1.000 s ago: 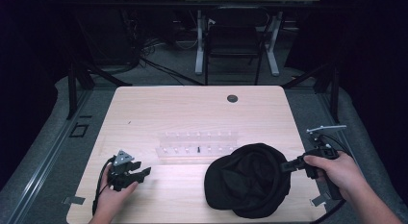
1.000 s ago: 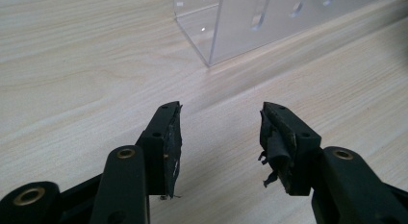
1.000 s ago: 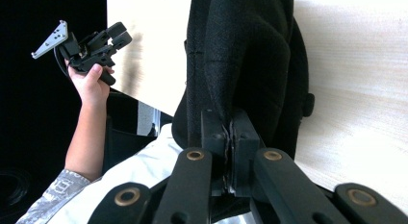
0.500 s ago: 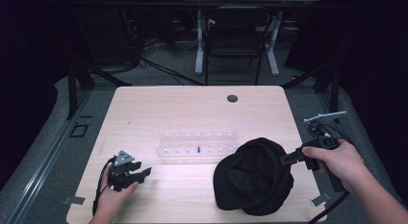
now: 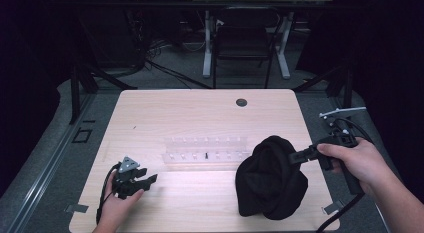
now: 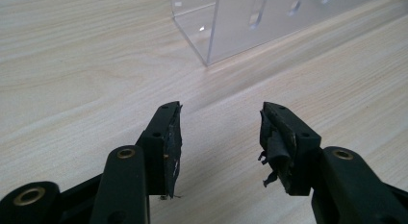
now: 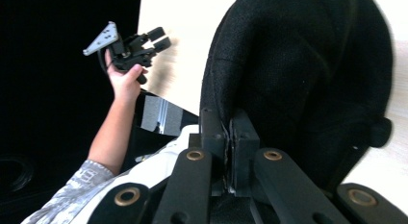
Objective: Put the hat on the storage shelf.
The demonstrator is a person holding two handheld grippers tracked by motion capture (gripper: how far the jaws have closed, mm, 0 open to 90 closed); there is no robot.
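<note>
The black cap (image 5: 270, 178) hides the tips of the right gripper (image 5: 296, 157) and part of the clear plastic rack (image 5: 205, 148), the small dark thing in the rack is too tiny to tell, and the right forearm runs off the bottom edge.

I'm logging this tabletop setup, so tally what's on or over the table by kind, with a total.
Black cap: 1
Clear plastic rack: 1
Hand-held gripper: 2, the left open and resting on the table, the right shut on the cap's edge
Total: 4
</note>
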